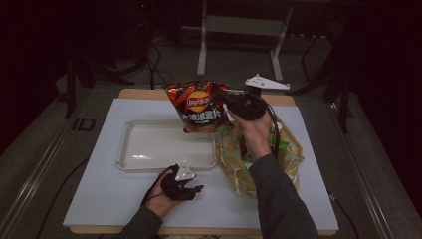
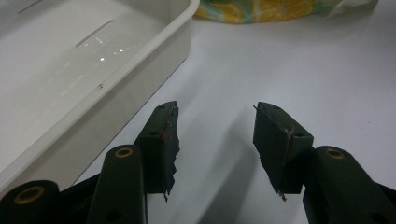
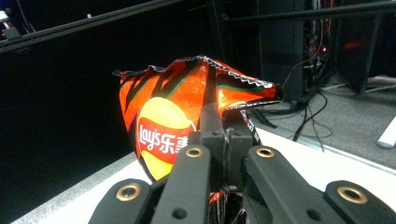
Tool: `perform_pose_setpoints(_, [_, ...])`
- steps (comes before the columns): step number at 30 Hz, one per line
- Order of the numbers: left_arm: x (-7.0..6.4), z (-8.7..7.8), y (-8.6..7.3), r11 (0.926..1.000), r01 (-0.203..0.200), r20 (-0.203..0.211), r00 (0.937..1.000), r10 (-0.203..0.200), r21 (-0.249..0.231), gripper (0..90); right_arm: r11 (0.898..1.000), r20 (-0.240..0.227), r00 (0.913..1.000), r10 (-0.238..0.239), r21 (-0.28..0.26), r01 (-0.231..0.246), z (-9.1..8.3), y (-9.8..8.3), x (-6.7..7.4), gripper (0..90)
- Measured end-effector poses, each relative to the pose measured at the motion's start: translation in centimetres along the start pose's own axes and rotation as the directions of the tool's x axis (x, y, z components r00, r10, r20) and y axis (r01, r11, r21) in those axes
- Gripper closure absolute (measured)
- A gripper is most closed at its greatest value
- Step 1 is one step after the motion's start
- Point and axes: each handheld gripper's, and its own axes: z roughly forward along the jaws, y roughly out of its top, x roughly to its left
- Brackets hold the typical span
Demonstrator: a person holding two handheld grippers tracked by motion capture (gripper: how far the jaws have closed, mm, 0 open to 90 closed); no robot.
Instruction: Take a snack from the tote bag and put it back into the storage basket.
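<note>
Right gripper [image 1: 230, 102] is clamped on the chip bag [image 1: 199, 106]; in the right gripper view its jaws stand pressed together on the crimped foil of the bag [image 3: 173, 116]. I hold the bag in the air, hanging upright with its long axis near vertical, over the far right corner of the white tray [image 1: 130, 164]. The tray's open floor lies below and toward my left from the bag, so I judge the coming move to be a short carry leftward and down.

Left gripper [image 1: 191, 190] rests on the white board [image 1: 99, 199] just outside the tray's near wall, jaws apart with nothing between them; its own view shows the tray wall [image 2: 116, 88] close on one side. It is nearer the tray than the right hand but idle.

A yellow patterned bag [image 1: 239, 169] lies crumpled just right of the tray, under my right forearm. Nothing stands between the chip bag and the tray floor; only the tray's rim has to be cleared.
</note>
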Motion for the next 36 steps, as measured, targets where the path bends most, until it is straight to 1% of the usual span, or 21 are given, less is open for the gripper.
perform_pose_setpoints(3, [0.1, 0.0, 0.0, 1.0000, 0.007, 0.000, 1.0000, -0.007, -0.005, 49.6, 1.000, -0.003, 0.9999, 0.017, 0.003, -0.017, 1.4, -0.5, 0.1, 90.0])
perform_pose_setpoints(8, [0.1, -0.3, -0.1, 0.9999, 0.009, -0.001, 1.0000, -0.009, -0.011, 49.6, 0.999, -0.009, 0.9992, 0.038, -0.015, -0.038, 3.2, -0.5, 0.1, 90.0])
perform_pose_setpoints(12, [0.2, -0.5, -0.2, 0.9999, 0.010, -0.007, 0.9999, -0.010, -0.011, 49.7, 0.999, 0.009, 0.9987, 0.051, -0.011, -0.051, 4.6, -0.6, -0.1, 90.0])
perform_pose_setpoints(17, [0.1, -0.7, -0.3, 0.9998, 0.011, -0.009, 0.9999, -0.011, -0.014, 49.6, 0.996, 0.034, 0.9959, 0.084, 0.016, -0.085, 6.6, -1.6, -0.6, 90.0])
perform_pose_setpoints(20, [0.2, -0.7, -0.3, 0.9996, 0.019, -0.006, 0.9998, -0.019, -0.021, 49.6, 0.995, 0.036, 0.9946, 0.097, 0.032, -0.099, 7.7, -2.2, -1.0, 89.9])
perform_pose_setpoints(25, [0.2, -0.8, -0.4, 0.9993, 0.026, -0.005, 0.9996, -0.027, -0.025, 49.6, 0.990, 0.040, 0.9901, 0.135, 0.047, -0.136, 9.7, -2.9, -1.5, 89.9])
perform_pose_setpoints(26, [0.3, -0.8, -0.4, 0.9993, 0.027, -0.005, 0.9996, -0.027, -0.027, 49.7, 0.989, 0.041, 0.9901, 0.134, 0.053, -0.136, 10.0, -3.1, -1.5, 89.8])
perform_pose_setpoints(29, [0.3, -0.9, -0.4, 0.9991, 0.032, -0.002, 0.9995, -0.032, -0.029, 49.6, 0.988, 0.064, 0.9912, 0.116, 0.092, -0.121, 11.2, -3.7, -1.5, 89.8])
perform_pose_setpoints(31, [0.3, -0.9, -0.4, 0.9990, 0.034, 0.002, 0.9994, -0.034, -0.031, 49.6, 0.987, 0.077, 0.9901, 0.117, 0.103, -0.125, 11.7, -4.1, -1.7, 89.8])
perform_pose_setpoints(34, [0.4, -1.0, -0.4, 0.9985, 0.036, 0.007, 0.9993, -0.036, -0.040, 49.6, 0.985, 0.099, 0.9875, 0.122, 0.114, -0.133, 12.3, -4.8, -2.3, 89.8])
perform_pose_setpoints(36, [0.5, -1.0, -0.4, 0.9981, 0.045, 0.008, 0.9990, -0.044, -0.042, 49.6, 0.982, 0.105, 0.9837, 0.146, 0.109, -0.157, 12.6, -5.0, -2.7, 89.7])
